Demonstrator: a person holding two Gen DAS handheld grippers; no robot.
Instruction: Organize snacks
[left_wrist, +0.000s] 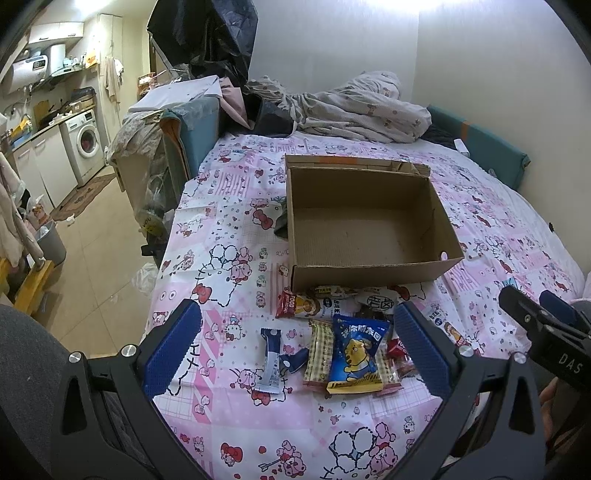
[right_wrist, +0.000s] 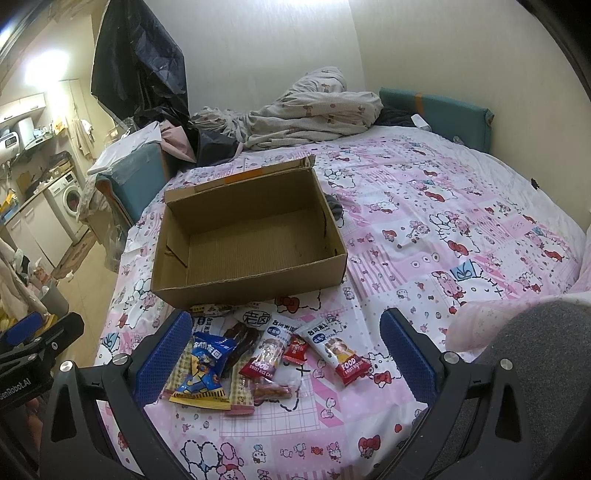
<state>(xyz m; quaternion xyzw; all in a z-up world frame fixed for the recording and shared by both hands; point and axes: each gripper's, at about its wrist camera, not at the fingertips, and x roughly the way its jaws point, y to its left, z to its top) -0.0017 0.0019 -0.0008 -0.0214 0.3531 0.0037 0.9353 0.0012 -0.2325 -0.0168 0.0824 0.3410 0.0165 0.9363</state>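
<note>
An empty open cardboard box (left_wrist: 365, 236) (right_wrist: 251, 243) sits on the pink patterned bedsheet (left_wrist: 229, 206). Several snack packets lie in front of it: a blue pouch with a cartoon tiger (left_wrist: 356, 354) (right_wrist: 203, 365), a beige checked bar (left_wrist: 319, 354), a white and blue stick (left_wrist: 269, 360), and red and white rice-cake packs (left_wrist: 306, 304) (right_wrist: 341, 350). My left gripper (left_wrist: 295, 350) hovers open above the packets, holding nothing. My right gripper (right_wrist: 284, 358) is open too, over the same pile. Each gripper shows at the edge of the other's view.
A crumpled duvet (left_wrist: 362, 110) and dark clothes lie at the head of the bed. A teal cushion (left_wrist: 480, 144) lines the wall. Left of the bed are a cluttered teal stand (left_wrist: 192, 125), the floor and a washing machine (left_wrist: 86, 142).
</note>
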